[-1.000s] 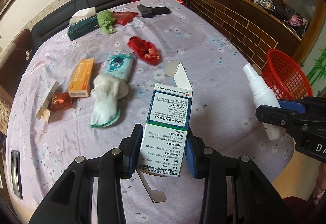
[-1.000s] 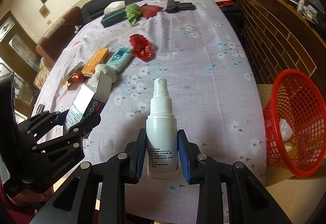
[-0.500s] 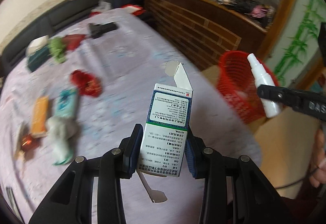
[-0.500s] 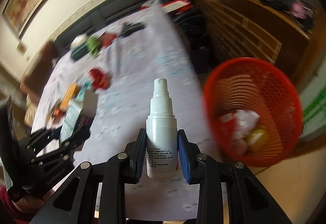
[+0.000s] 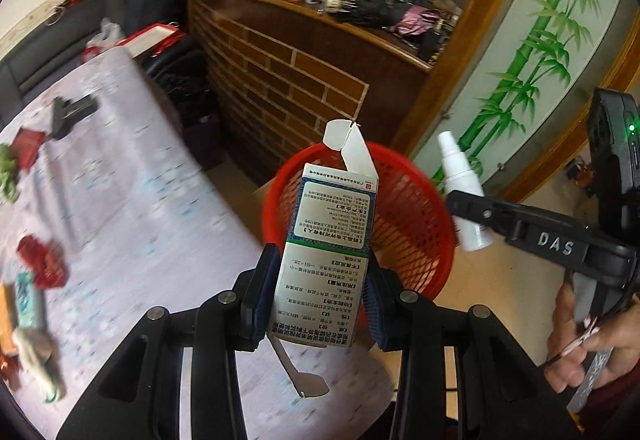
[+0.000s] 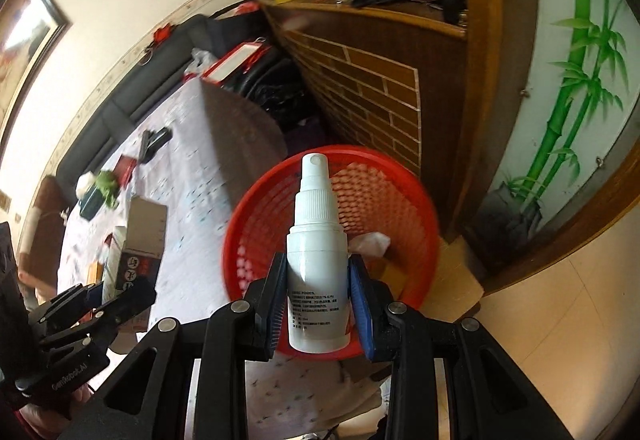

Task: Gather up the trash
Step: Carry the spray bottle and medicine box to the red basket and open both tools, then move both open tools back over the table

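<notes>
My left gripper (image 5: pixel 318 300) is shut on an opened medicine box (image 5: pixel 330 240) with blue and green print, held upright in front of the red basket (image 5: pixel 416 224). My right gripper (image 6: pixel 318 300) is shut on a white spray bottle (image 6: pixel 318 248), held above the red basket (image 6: pixel 400 176), which holds white crumpled paper (image 6: pixel 370 242) and a yellow item. The spray bottle also shows in the left wrist view (image 5: pixel 462 180), to the right of the basket. The box also shows in the right wrist view (image 6: pixel 138 244), at left.
The table with a purple floral cloth (image 5: pixel 120 208) holds a red wrapper (image 5: pixel 42 264), a black pistol-shaped object (image 5: pixel 70 114) and other litter at left. A brick-patterned counter (image 5: pixel 288 80) stands behind the basket. A bamboo-painted panel (image 6: pixel 580 80) is at right.
Both grippers swung right, away from the table, carrying the box and the spray bottle. The red basket now lies directly ahead of both.
</notes>
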### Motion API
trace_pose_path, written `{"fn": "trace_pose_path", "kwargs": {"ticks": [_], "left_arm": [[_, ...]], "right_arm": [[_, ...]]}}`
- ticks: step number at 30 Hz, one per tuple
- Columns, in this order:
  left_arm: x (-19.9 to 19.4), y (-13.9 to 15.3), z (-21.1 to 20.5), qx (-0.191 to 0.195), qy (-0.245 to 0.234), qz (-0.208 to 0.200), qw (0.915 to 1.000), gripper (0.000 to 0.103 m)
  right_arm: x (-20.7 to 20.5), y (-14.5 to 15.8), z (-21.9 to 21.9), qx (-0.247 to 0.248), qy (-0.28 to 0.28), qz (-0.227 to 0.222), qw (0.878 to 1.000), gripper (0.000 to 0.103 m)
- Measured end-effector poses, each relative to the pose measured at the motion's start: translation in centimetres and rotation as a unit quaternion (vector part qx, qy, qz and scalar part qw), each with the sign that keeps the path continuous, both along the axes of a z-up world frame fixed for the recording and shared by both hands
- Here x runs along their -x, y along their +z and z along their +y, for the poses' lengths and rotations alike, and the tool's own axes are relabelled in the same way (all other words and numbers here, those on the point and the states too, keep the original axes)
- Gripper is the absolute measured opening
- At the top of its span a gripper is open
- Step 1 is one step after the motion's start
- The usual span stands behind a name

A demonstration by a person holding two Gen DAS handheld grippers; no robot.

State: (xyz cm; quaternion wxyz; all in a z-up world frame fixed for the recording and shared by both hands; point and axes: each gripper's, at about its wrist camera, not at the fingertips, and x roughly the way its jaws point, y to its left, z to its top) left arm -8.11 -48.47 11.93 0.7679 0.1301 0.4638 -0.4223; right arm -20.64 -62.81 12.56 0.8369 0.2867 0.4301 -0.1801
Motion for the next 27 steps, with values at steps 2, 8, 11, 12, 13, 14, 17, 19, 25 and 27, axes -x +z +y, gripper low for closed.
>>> {"fn": "trace_pose_path", "kwargs": {"ticks": [2, 8, 11, 12, 13, 14, 17, 19, 25, 27], "left_arm": [[-0.1, -0.3, -1.3, 0.004, -0.006, 0.01, 0.9999, 0.054], [-0.1, -0.2, -0.6, 0.012, 0.007, 0.012, 0.9998, 0.062], [0.2, -0.1, 1.2, 0.01, 0.02, -0.005, 0.9997, 0.062], [0.3, 0.0, 1.9, 0.009, 0.024, -0.009, 0.9996, 0.062], [0.4, -0.1, 2.9, 0.006, 0.031, -0.015, 0.9994, 0.063], [0.4, -0.1, 3.6, 0.004, 0.036, -0.017, 0.9992, 0.063], [0.5, -0.4, 6.2, -0.004, 0.054, -0.021, 0.9983, 0.063], [0.3, -0.5, 7.8, -0.009, 0.066, -0.018, 0.9976, 0.063], [-0.4, -0.9, 14.0, -0.013, 0.118, -0.009, 0.9929, 0.063], [-0.6, -1.1, 16.1, -0.016, 0.137, -0.007, 0.9905, 0.063]], "right_arm": [[-0.4, -0.1, -0.8, 0.0, -0.001, 0.0, 1.0, 0.033], [-0.7, 0.1, -3.1, 0.007, -0.013, -0.004, 1.0, 0.043], [-0.3, 0.4, -3.3, 0.007, -0.014, -0.007, 1.0, 0.044], [-0.2, 0.5, -3.0, 0.008, -0.011, -0.008, 1.0, 0.044], [-0.3, 0.4, -2.6, 0.006, -0.006, -0.008, 1.0, 0.044], [-0.4, 0.3, -2.1, 0.003, 0.001, -0.007, 1.0, 0.044], [-1.3, -0.1, 0.2, -0.011, 0.027, -0.005, 1.0, 0.044], [-2.3, -0.5, 2.3, -0.019, 0.052, -0.001, 0.998, 0.044], [-5.4, -1.7, 9.0, -0.029, 0.127, 0.017, 0.991, 0.044], [-6.3, -2.0, 11.1, -0.029, 0.147, 0.022, 0.988, 0.046]]}}
